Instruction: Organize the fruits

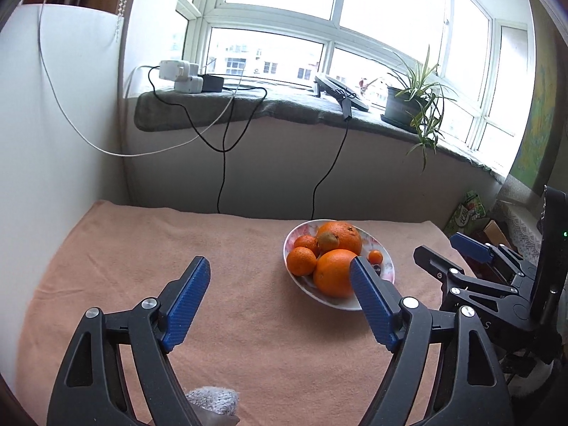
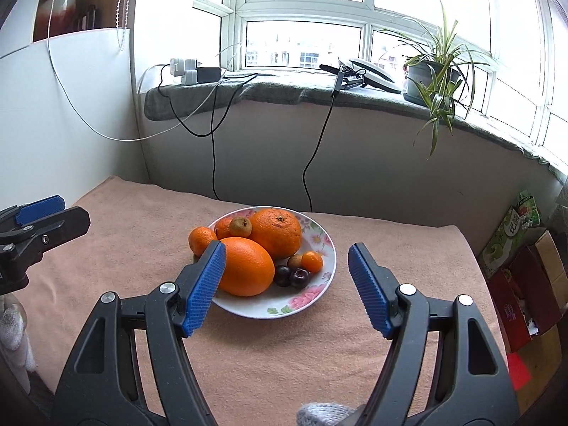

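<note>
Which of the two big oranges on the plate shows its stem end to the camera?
The rear big orange, farther from the right gripper: a dark star-shaped stem scar sits on top. The front big orange shows only smooth peel.

Bare cloth left of heaped plate.

A peach-coloured towel covers the worktop. Behind its far edge rises a window sill under a grey cloth. On the sill's left end sit white plugs and a black adapter, whose black and white cables hang down past the far edge. A potted spider plant stands toward the sill's right end, a tilted round white device beside it. Cardboard boxes stand off the worktop's right edge.
</note>
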`<state>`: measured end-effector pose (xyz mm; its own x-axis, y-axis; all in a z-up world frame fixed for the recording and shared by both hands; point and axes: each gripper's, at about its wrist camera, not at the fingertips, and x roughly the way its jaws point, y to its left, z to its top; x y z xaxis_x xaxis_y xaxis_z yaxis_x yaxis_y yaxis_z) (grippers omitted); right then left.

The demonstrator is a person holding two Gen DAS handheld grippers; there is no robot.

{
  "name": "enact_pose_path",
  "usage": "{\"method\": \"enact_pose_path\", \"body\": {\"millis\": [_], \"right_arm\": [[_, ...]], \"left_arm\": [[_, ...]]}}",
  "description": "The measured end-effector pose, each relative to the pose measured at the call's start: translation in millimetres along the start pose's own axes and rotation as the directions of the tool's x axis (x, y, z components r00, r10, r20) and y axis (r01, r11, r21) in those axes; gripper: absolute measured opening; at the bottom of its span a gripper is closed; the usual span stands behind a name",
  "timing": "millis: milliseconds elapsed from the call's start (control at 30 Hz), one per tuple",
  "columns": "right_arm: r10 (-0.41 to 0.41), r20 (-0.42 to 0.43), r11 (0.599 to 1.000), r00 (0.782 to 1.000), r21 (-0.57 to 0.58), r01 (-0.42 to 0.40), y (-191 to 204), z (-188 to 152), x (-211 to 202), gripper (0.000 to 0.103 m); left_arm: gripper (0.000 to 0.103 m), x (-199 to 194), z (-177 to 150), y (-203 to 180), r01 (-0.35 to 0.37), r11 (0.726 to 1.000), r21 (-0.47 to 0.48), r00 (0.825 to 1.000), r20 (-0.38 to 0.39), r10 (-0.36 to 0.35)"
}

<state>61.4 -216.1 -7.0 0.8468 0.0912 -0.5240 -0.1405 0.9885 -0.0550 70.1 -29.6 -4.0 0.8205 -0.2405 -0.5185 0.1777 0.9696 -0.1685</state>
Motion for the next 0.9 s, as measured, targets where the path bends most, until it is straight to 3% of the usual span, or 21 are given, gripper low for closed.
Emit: {"method": "enact_pose_path", "body": {"millis": [367,467,633,667,700,900], "right_arm": [[0.041,0.032,0.999,0.999,-0.002,-0.041,22,-8,-28,0.074],[0.042,0.037,0.999,0.998,-0.007,-0.042,25,-10,-32,0.074],[0.044,0.046,0.999,0.998,0.009,-0.045,25,-11,-39,0.074],[0.041,0.041,0.999,0.998,0.013,-0.042,24,-11,-38,0.084],[0.044,0.041,0.999,0.998,0.017,-0.045,23,-11,-39,0.1],[0.044,0.068,0.999,0.997,0.025,-0.046,23,-16,-46,0.103]], "left_arm": [[0.085,-29,-16,7,-0.063,0.998,0.018,0.997,0.04,0.062],[0.099,-39,-16,6,-0.089,0.996,0.022,0.993,0.083,0.086],[0.1,-50,-15,3,-0.072,0.997,0.024,0.992,0.103,0.069],[0.1,-50,-15,2,-0.069,0.997,0.028,0.993,0.099,0.066],[0.1,-49,-16,2,-0.071,0.997,0.029,0.994,0.089,0.068],[0.1,-48,-22,-2,-0.06,0.998,0.028,0.996,0.062,0.058]]}}
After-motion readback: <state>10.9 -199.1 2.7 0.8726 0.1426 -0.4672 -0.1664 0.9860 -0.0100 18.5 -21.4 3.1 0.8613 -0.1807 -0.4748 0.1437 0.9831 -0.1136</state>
